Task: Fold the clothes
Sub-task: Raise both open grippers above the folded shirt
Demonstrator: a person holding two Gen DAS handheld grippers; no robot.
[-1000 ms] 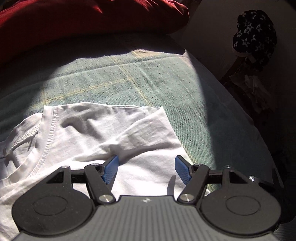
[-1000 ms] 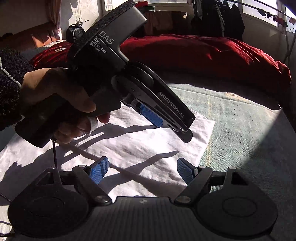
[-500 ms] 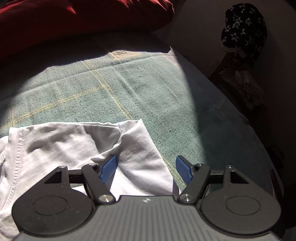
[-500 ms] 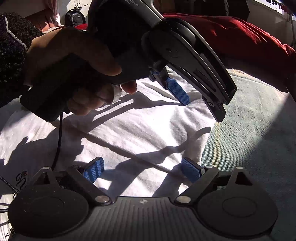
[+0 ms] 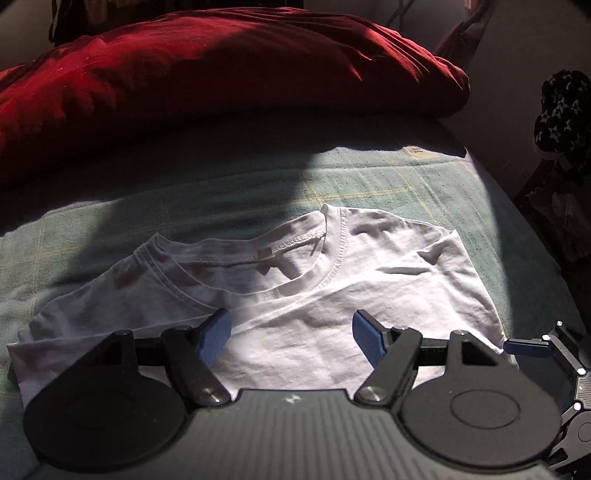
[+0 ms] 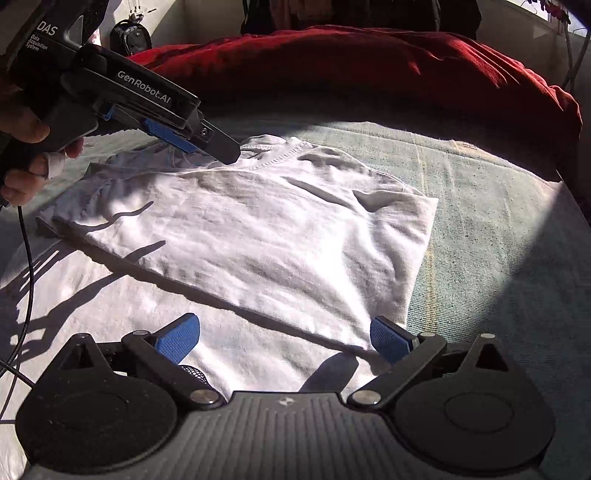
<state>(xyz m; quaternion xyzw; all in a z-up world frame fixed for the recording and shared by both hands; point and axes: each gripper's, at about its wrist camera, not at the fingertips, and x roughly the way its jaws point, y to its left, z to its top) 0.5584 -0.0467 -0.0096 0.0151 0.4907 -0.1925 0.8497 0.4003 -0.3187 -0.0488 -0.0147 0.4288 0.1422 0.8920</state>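
We note the white T-shirt (image 6: 258, 236) lying flat on the bed, partly folded: its upper part is laid over the lower part, with the fold edge running diagonally across the right wrist view and casting a dark shadow line. The neckline (image 5: 295, 266) faces the far side of the bed, collar seam and small tag visible in the left wrist view. The shirt sits on a pale green woven bedspread (image 6: 498, 229) with faint yellow lines; strong sunlight covers the middle, the edges lie in shadow. Behind the shirt, apart from it, a bulky red duvet (image 5: 221, 81) is heaped across the bed's far end. The left gripper (image 5: 291, 332) hovers above the shirt just below the neckline, jaws moderately apart, nothing between the blue pads; in the right wrist view we see a hand (image 6: 26, 147) holding it, a black cable trailing down from it. The right gripper (image 6: 284, 338) is at the near fold edge; its jaws have just been opening and stand wide, gripping nothing, with cloth lying under them. At the room's right edge we record a dark star-patterned fabric (image 5: 561, 110) draped on furniture; a black bag (image 6: 131, 35) rests against the far wall.
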